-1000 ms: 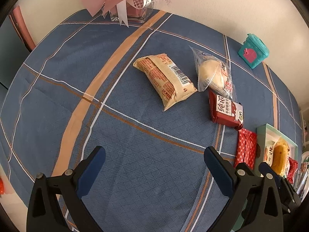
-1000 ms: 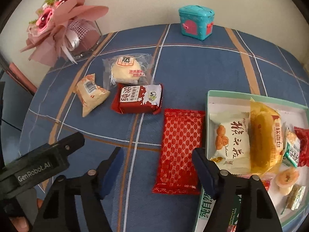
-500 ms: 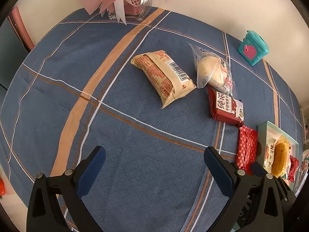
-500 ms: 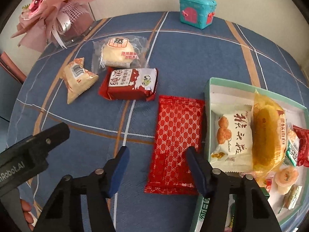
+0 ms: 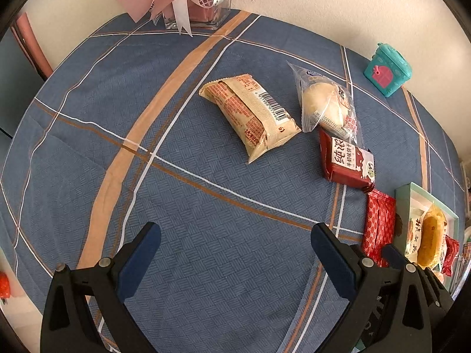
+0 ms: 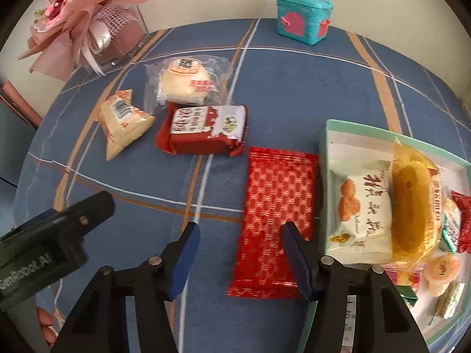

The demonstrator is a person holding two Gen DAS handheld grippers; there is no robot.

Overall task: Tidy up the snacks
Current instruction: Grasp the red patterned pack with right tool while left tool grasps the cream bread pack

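A flat red patterned packet [image 6: 276, 217] lies beside the green-rimmed box [image 6: 323, 135], which holds several snacks. My right gripper [image 6: 240, 241] is open just above the packet's near left part, jaws partly narrowed, touching nothing. A dark red snack [image 6: 203, 129], a clear-wrapped bun [image 6: 185, 83] and a beige packet [image 6: 123, 120] lie further left. My left gripper [image 5: 235, 245] is wide open over bare cloth. In the left wrist view I see the beige packet [image 5: 253, 114], the bun [image 5: 326, 106], the dark red snack [image 5: 348, 161] and the red packet [image 5: 379, 226].
A pink bouquet in a clear vase [image 6: 88, 26] stands at the back left and a teal toy chest [image 6: 303, 16] at the back by the wall. The blue plaid tablecloth [image 5: 206, 235] covers the table. The left gripper's body [image 6: 50, 244] shows at lower left.
My right gripper has moved forward and down toward the red patterned packet and its jaws have narrowed. My left gripper has stayed wide open with little movement.
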